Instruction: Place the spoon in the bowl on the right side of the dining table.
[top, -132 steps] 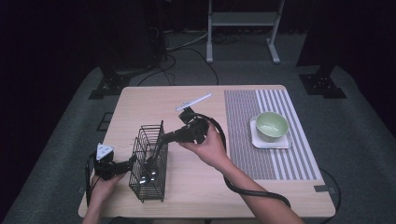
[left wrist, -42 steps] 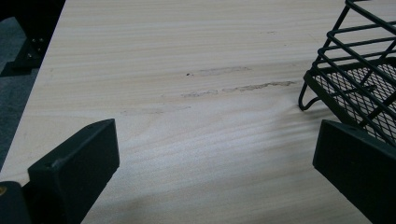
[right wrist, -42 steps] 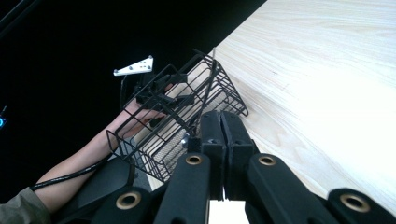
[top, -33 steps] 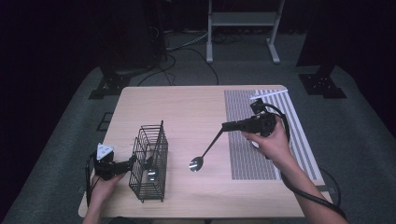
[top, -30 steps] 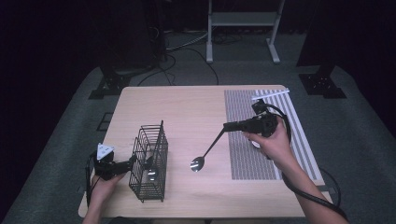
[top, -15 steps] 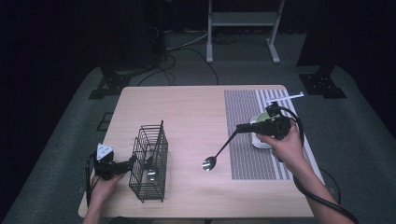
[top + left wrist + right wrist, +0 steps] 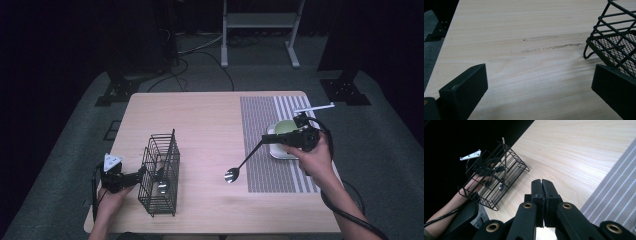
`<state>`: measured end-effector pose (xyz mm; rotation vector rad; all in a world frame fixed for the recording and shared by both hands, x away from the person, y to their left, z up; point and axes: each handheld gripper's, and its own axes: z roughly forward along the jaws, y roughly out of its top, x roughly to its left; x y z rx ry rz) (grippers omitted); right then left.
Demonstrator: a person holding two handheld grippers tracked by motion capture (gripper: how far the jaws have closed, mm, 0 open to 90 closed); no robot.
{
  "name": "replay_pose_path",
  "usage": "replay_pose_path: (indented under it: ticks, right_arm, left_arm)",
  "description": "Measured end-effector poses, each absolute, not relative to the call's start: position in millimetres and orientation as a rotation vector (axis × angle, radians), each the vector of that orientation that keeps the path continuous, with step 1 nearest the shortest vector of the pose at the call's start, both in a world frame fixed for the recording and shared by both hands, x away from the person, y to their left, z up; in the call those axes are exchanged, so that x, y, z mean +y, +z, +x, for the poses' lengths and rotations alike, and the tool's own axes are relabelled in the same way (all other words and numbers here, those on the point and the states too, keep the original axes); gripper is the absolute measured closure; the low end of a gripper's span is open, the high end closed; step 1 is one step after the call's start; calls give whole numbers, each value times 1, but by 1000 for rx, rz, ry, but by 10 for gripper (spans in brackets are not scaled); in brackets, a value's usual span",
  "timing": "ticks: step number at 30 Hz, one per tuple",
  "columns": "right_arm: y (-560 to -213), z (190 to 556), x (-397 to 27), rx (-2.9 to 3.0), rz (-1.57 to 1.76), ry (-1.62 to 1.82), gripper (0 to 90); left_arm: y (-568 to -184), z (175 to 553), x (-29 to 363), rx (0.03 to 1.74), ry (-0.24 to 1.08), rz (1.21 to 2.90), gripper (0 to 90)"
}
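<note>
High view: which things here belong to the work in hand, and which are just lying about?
In the job:
- spoon, handle clamped in the right gripper, bowl end low over the table
- wire basket, with the left gripper at its side
- green bowl on the striped mat, beside the right gripper

Lying about:
- white stand behind the table
- floor cables

One wire basket [image 7: 160, 172], one spoon [image 7: 243, 162], one bowl [image 7: 285, 127], one striped placemat [image 7: 265, 145].
</note>
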<state>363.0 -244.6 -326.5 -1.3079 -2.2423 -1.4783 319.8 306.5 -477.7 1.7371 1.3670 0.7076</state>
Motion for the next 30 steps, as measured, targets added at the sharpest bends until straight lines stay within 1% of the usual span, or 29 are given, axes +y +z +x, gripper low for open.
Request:
replay_pose_path:
  ticks: [30]
  right_arm:
    - [-352, 361, -300, -2135, -1502, -1505, 882]
  left_arm:
    - [-478, 320, 307, 1369, 712, 1734, 0]
